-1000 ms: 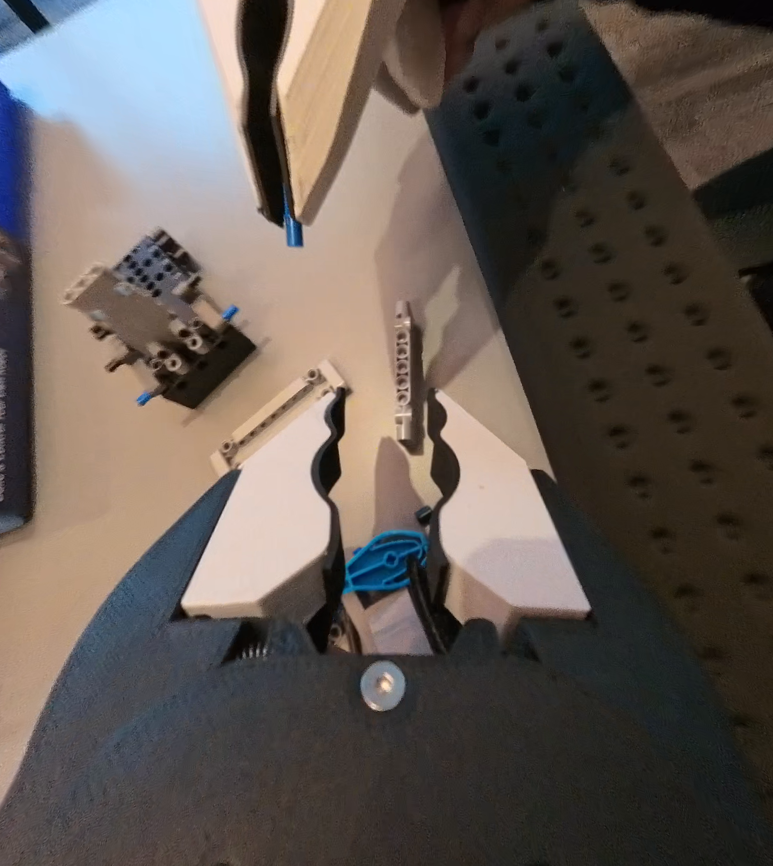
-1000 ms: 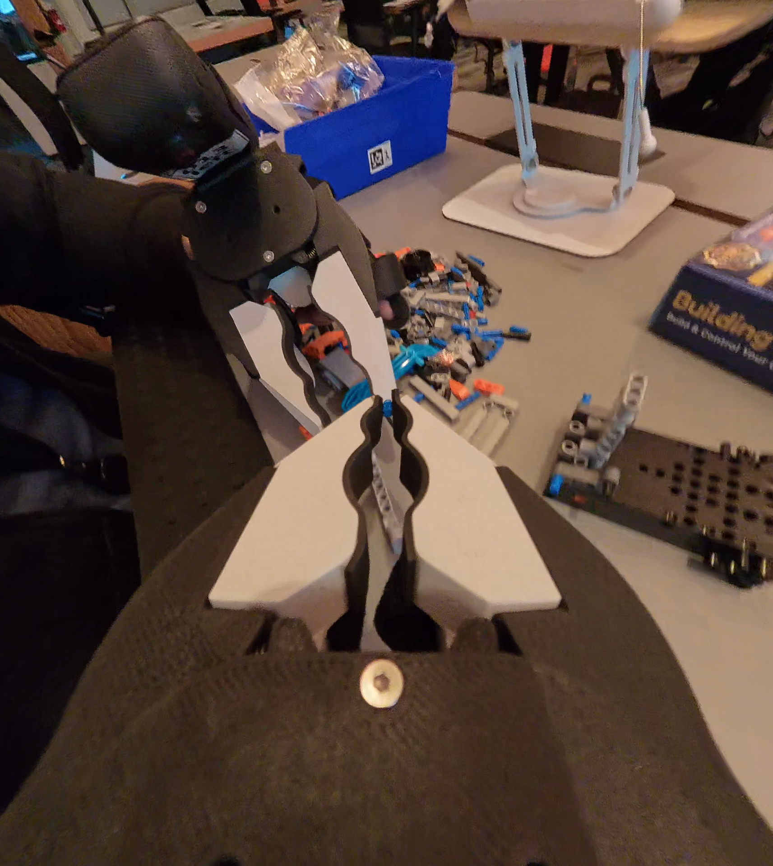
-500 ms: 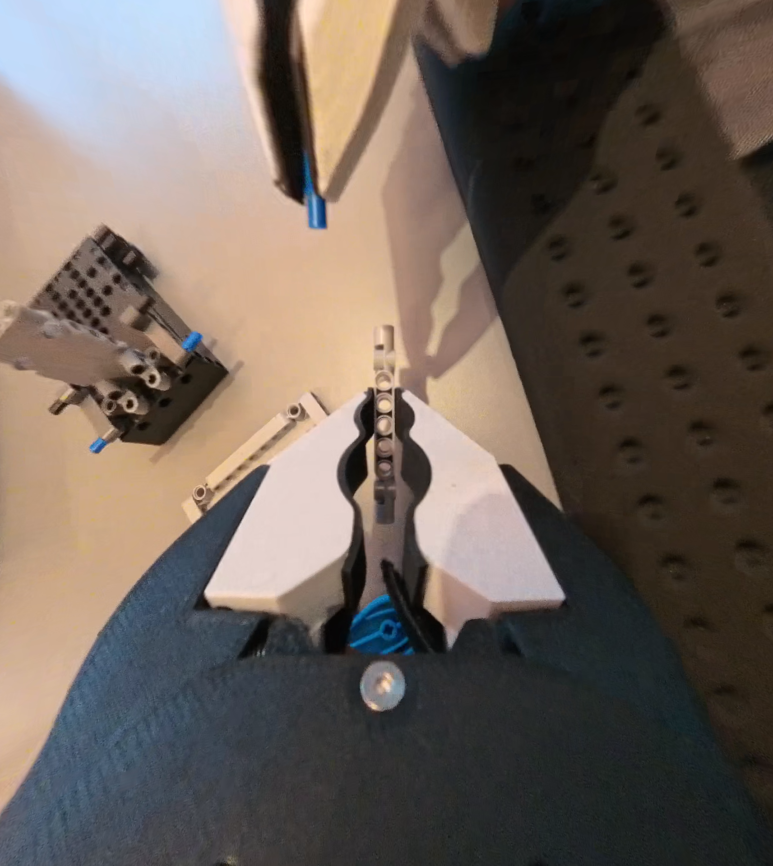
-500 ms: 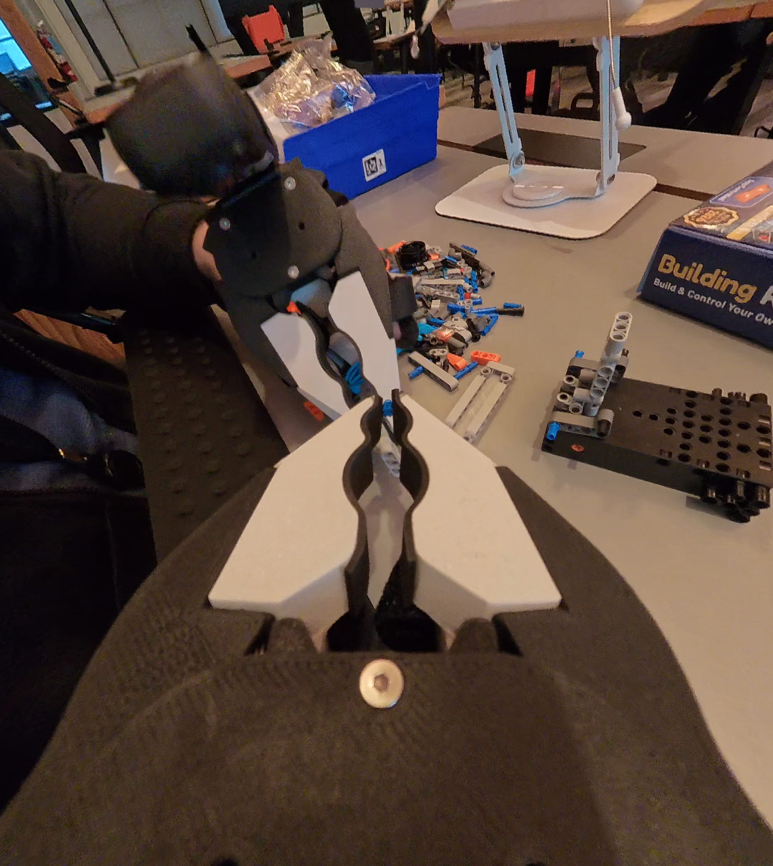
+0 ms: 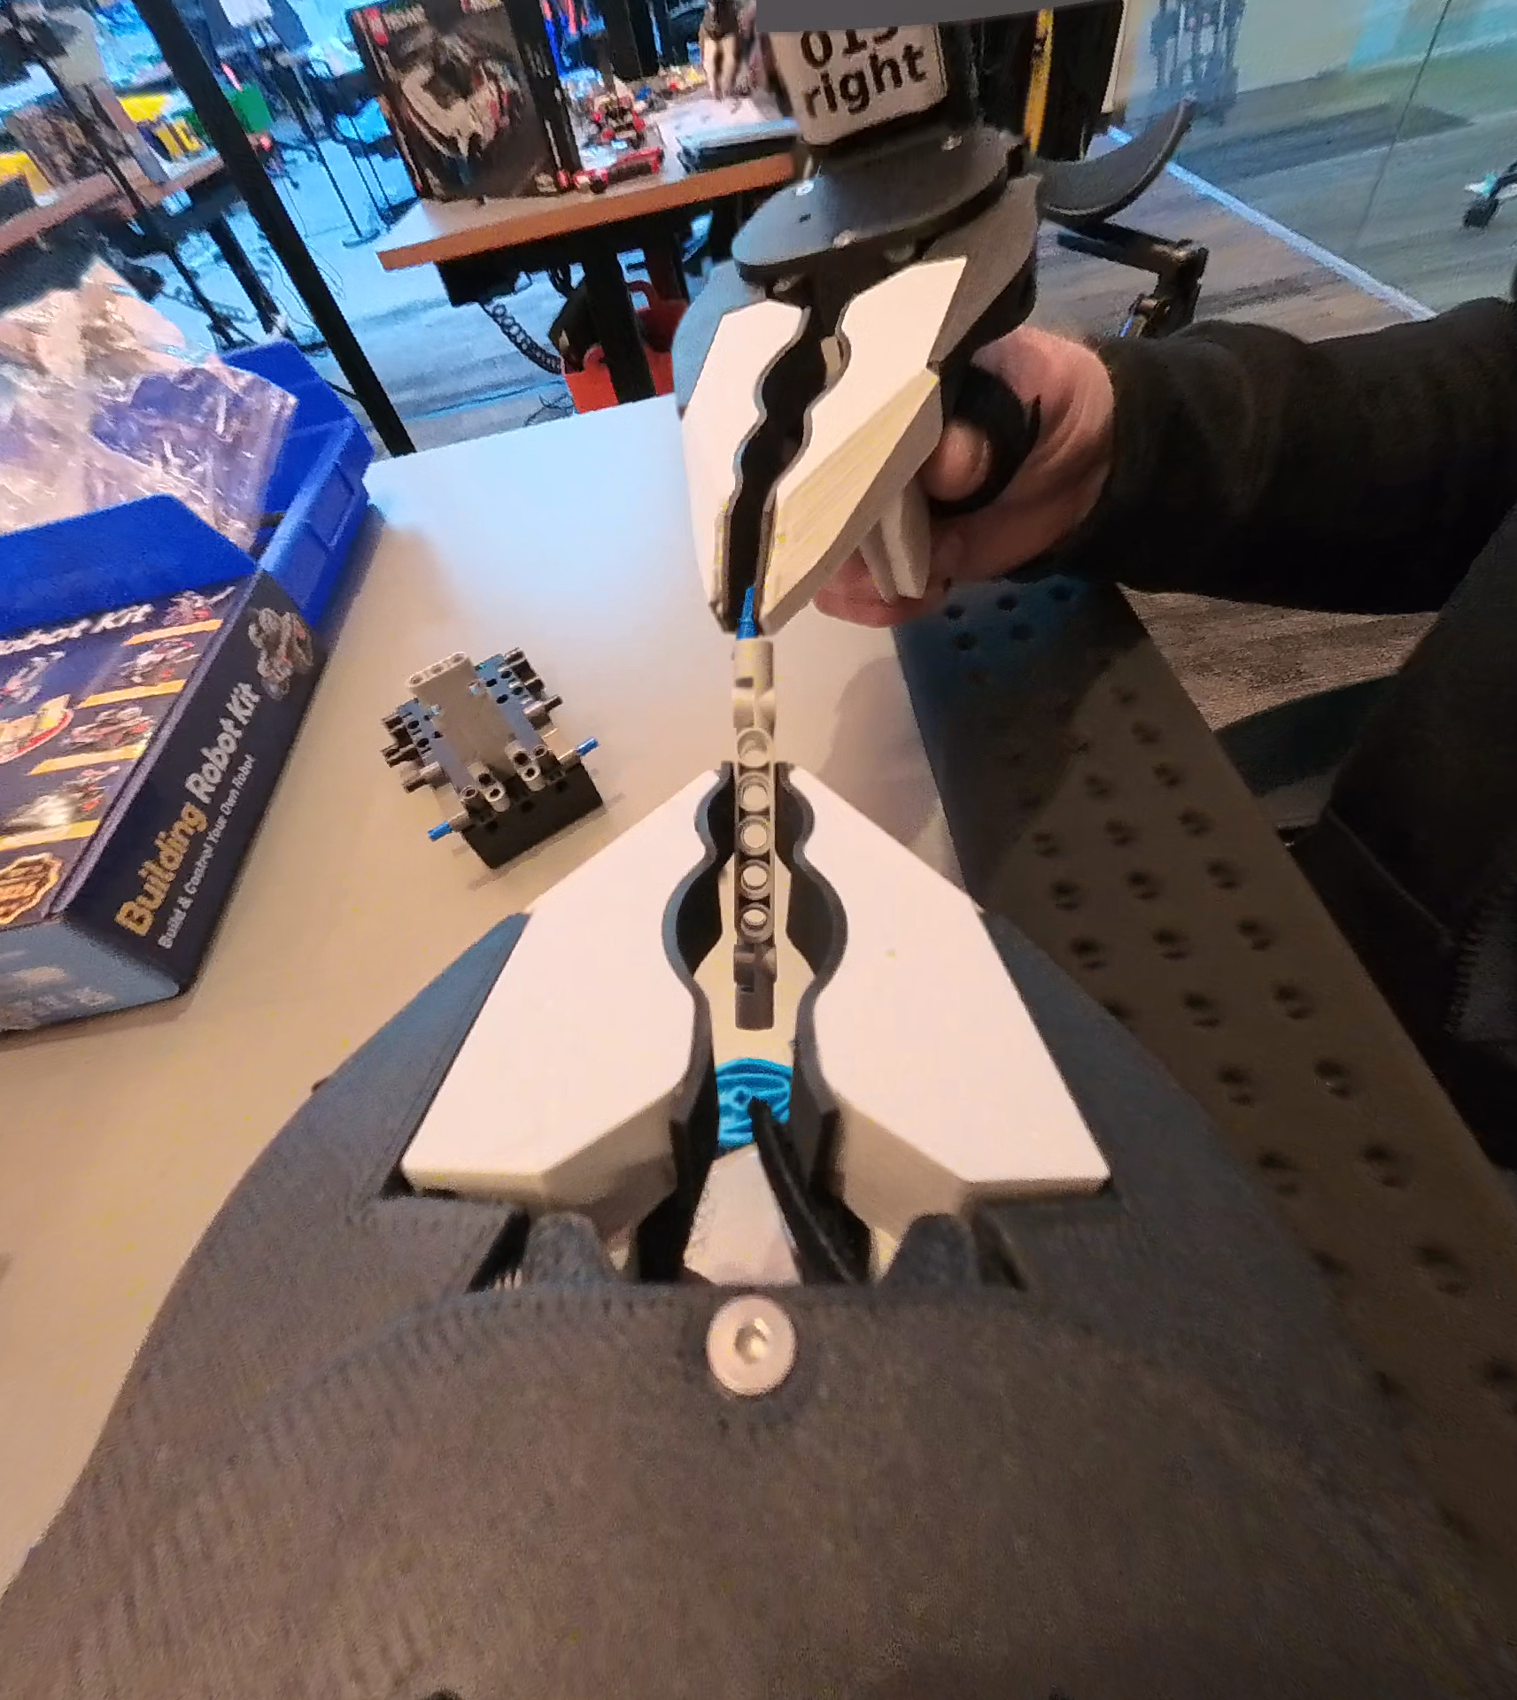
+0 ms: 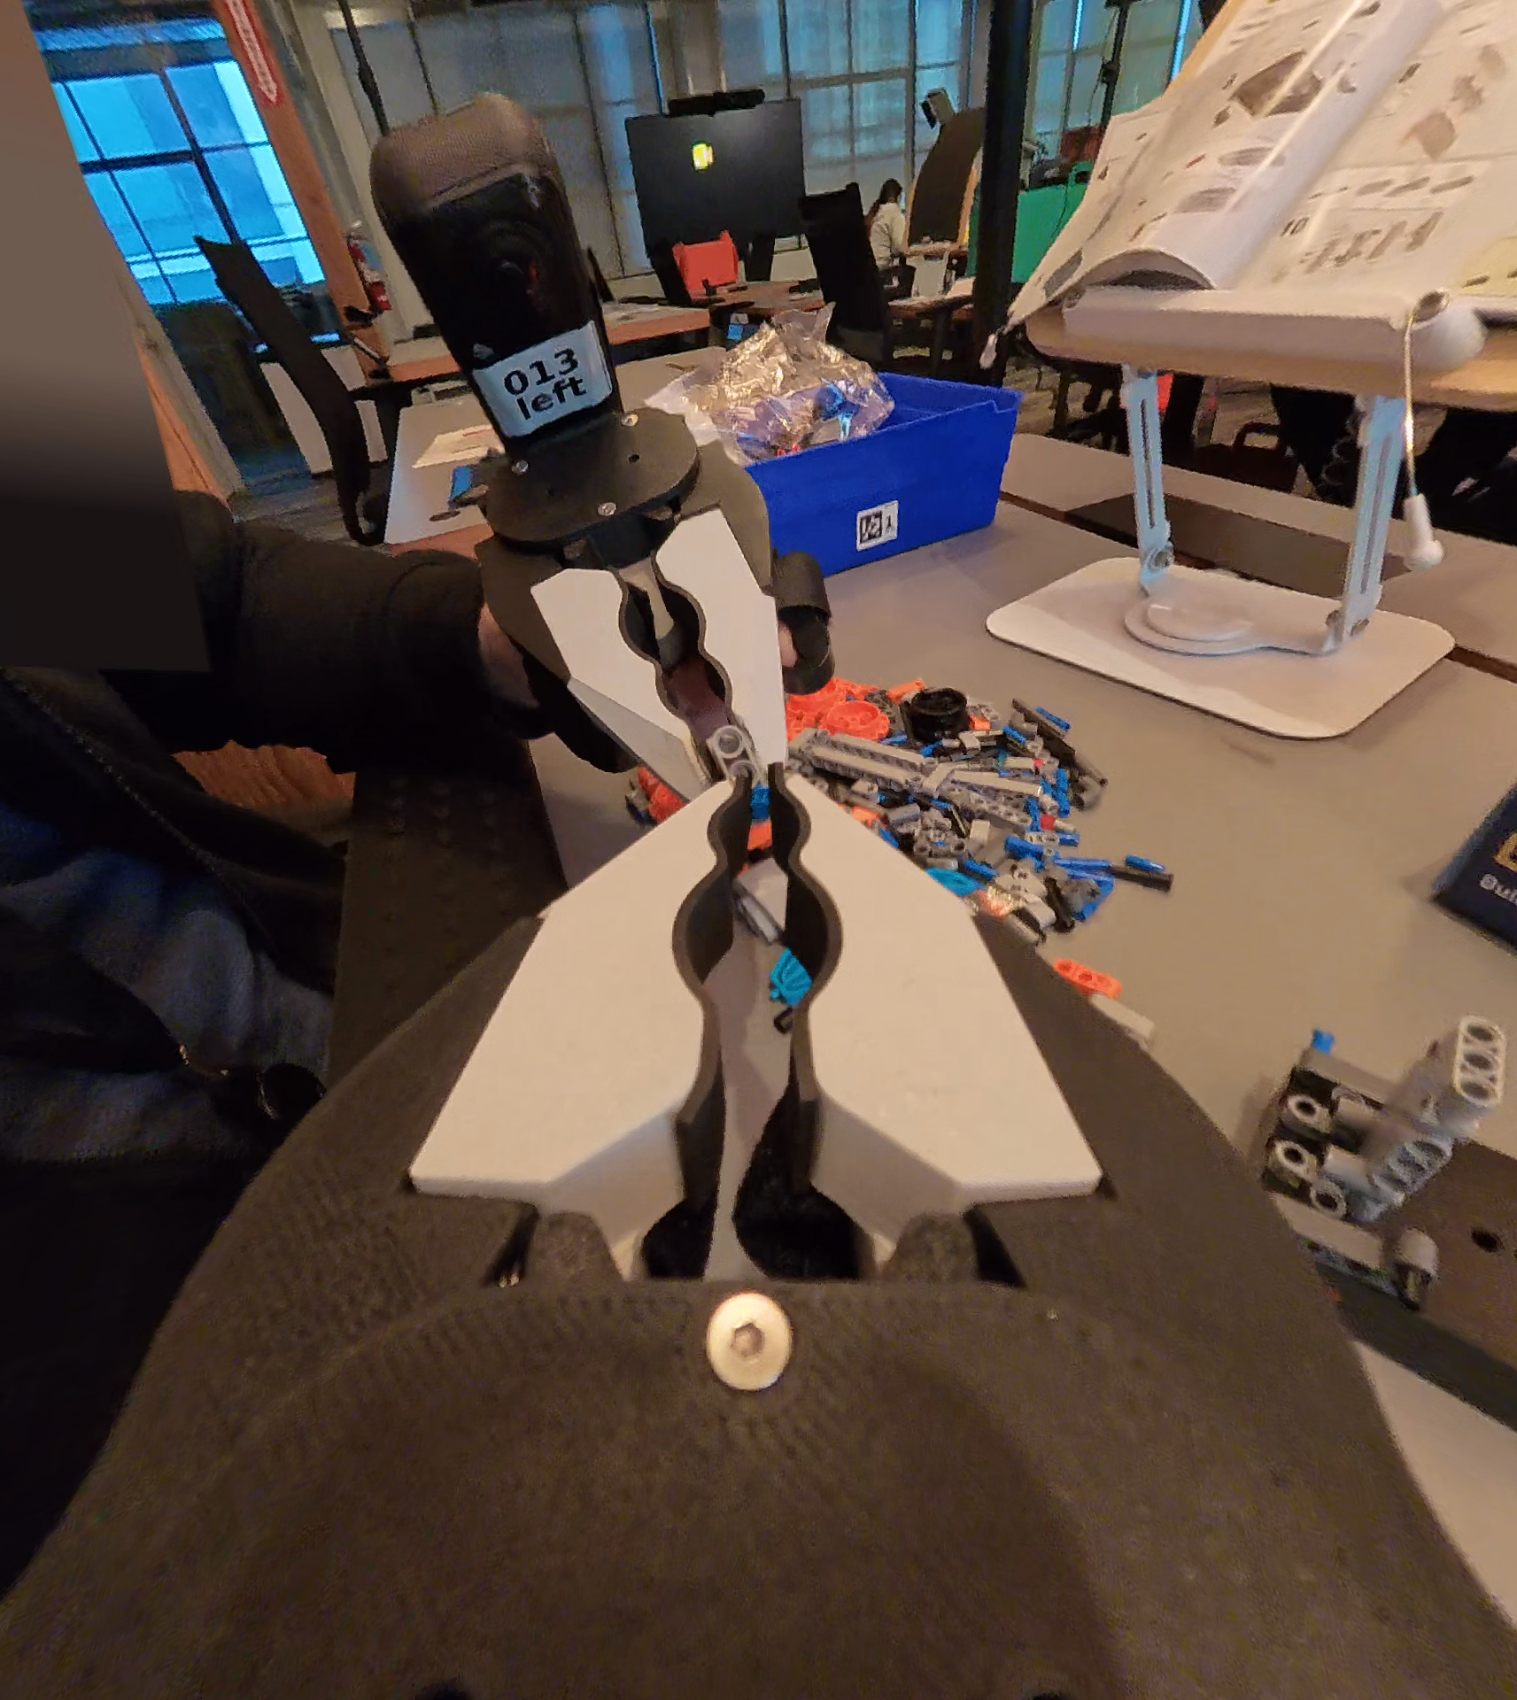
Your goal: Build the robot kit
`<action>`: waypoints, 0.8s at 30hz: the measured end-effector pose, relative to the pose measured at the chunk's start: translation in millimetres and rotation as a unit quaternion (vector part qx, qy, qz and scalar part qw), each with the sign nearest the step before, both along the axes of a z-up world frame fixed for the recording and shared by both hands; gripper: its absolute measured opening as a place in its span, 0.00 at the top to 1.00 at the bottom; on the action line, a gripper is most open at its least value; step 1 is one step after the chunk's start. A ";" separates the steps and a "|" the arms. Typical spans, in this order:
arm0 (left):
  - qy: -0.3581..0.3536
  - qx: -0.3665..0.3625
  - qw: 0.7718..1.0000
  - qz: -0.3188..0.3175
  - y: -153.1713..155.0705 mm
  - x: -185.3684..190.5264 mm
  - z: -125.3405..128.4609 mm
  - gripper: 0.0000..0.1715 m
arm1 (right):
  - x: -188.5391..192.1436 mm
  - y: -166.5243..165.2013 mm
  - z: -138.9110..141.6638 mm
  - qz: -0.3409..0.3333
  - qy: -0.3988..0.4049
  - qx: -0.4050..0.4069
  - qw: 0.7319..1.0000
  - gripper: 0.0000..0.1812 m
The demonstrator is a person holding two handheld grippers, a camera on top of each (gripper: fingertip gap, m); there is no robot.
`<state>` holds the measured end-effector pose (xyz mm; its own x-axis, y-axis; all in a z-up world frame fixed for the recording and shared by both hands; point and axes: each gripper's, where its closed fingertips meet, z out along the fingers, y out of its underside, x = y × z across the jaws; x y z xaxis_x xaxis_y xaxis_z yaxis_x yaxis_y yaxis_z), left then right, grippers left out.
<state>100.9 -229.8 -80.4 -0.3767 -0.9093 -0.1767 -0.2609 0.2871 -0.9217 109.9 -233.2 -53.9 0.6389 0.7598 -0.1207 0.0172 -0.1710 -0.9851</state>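
Observation:
My left gripper (image 5: 756,777) is shut on a grey holed beam (image 5: 754,717) and holds it upright above the table, its top end sticking out past the fingertips. My right gripper (image 6: 759,793) is shut on a small blue pin (image 6: 761,809). In the left wrist view the right gripper (image 5: 741,618) hangs just above the beam, with the blue pin (image 5: 745,628) at the beam's top hole. In the right wrist view the left gripper (image 6: 727,750) faces mine, the beam's end (image 6: 733,743) close to my fingertips.
A black holed base with grey beams and blue pins (image 5: 492,754) stands on the grey table (image 5: 543,552). A pile of loose parts (image 6: 948,809), a blue bin (image 6: 902,469), a kit box (image 5: 92,763) and a book stand (image 6: 1224,635) surround it. A black perforated pad (image 5: 1196,966) runs along the table's edge. My left and right fingertips are right by each other.
My left gripper closed on the grey beam that lay on the table and lifted it. Both grippers rose and came together, bringing the blue pin to the beam's top end.

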 end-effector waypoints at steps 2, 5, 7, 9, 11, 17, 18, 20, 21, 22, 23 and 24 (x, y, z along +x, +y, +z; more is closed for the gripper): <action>-0.005 -0.004 1.000 0.003 2.8 -3.2 2.1 0.97 | -2.4 3.4 2.1 -0.002 -0.002 0.005 1.000 0.99; -0.015 -0.013 1.000 0.004 5.0 -6.4 4.1 0.97 | -6.6 5.6 4.4 0.005 -0.001 0.007 1.000 0.99; -0.021 -0.010 1.000 0.006 7.7 -8.7 4.8 0.97 | -8.6 6.6 3.4 0.010 -0.006 0.006 1.000 0.99; -0.025 -0.012 1.000 0.005 8.7 -11.1 6.1 0.97 | -11.9 6.5 3.7 0.018 -0.004 0.006 1.000 0.99; -0.025 -0.005 1.000 0.005 9.3 -12.7 5.2 0.97 | -13.5 7.8 3.3 0.022 -0.005 0.004 1.000 0.99; -0.034 0.016 0.999 0.006 9.5 -17.4 4.0 0.97 | -18.8 6.5 1.5 0.044 -0.012 0.004 0.999 0.99; -0.035 0.019 0.999 0.006 9.2 -18.0 3.6 0.97 | -19.4 6.1 1.1 0.047 -0.015 0.005 0.999 0.99; -0.037 0.021 0.999 0.003 8.4 -19.1 3.0 0.97 | -20.7 5.1 0.5 0.052 -0.025 0.008 0.998 0.99; -0.037 0.025 0.999 0.004 8.5 -19.4 2.4 0.97 | -20.8 5.1 -0.3 0.054 -0.027 0.006 0.998 0.99; -0.036 0.032 0.999 0.005 8.9 -19.3 1.4 0.97 | -20.8 5.3 -1.4 0.055 -0.031 0.004 0.998 0.99; -0.034 0.039 0.999 0.006 9.2 -19.4 0.7 0.97 | -20.9 5.1 -2.3 0.056 -0.037 0.004 0.998 0.99; -0.034 0.044 0.998 0.006 9.0 -19.7 0.2 0.97 | -21.3 4.6 -2.8 0.058 -0.042 0.006 0.997 0.99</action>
